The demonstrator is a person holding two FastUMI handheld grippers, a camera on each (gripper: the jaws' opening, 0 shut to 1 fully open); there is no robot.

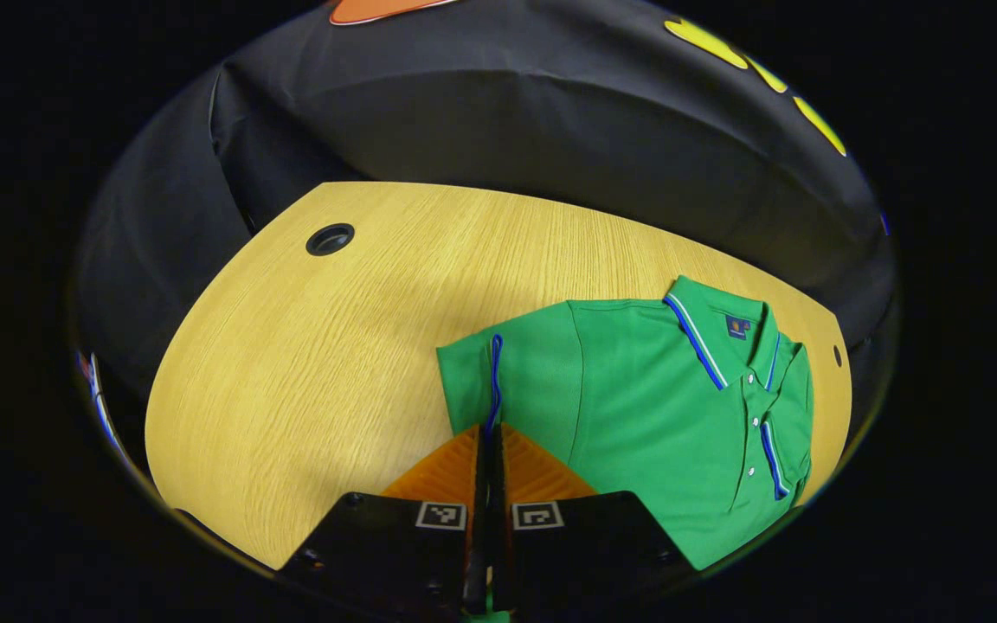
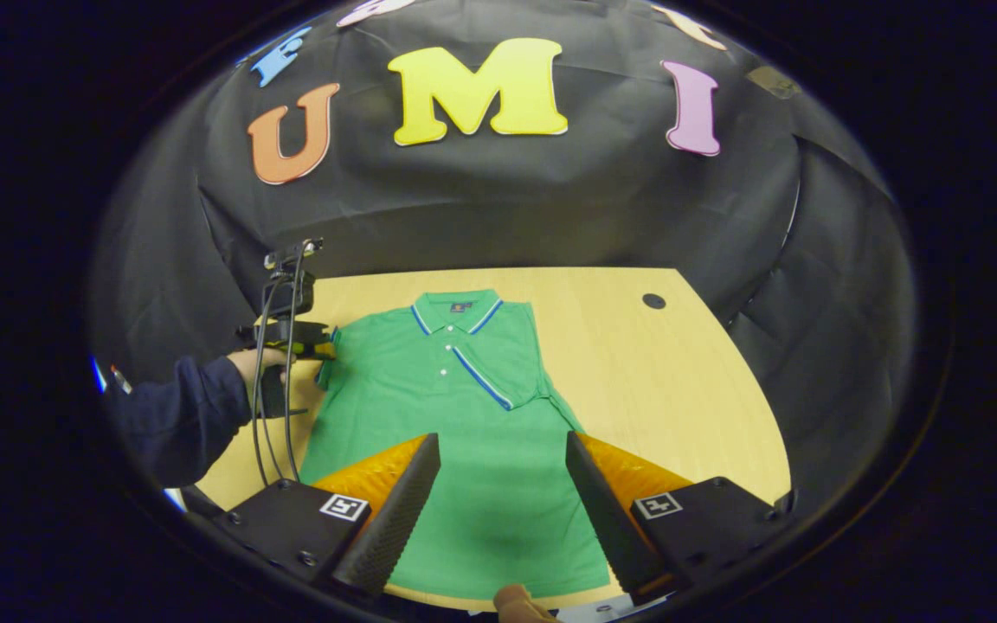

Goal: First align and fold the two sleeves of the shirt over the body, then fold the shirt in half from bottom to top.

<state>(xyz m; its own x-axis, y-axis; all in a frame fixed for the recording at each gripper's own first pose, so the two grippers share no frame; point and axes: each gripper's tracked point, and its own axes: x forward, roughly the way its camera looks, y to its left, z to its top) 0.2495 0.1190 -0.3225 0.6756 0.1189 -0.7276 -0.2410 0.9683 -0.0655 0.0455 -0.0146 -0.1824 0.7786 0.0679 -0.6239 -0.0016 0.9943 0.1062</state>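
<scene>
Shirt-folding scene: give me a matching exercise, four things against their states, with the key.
1. left gripper
2. right gripper
3. shirt's folded sleeve
4. shirt's other sleeve

A. lies across the chest
B. open above the shirt's lower half
C. clamped at its blue-trimmed cuff
D. shut on cloth

Pairs: 1-D, 2-B, 3-A, 4-C
</scene>
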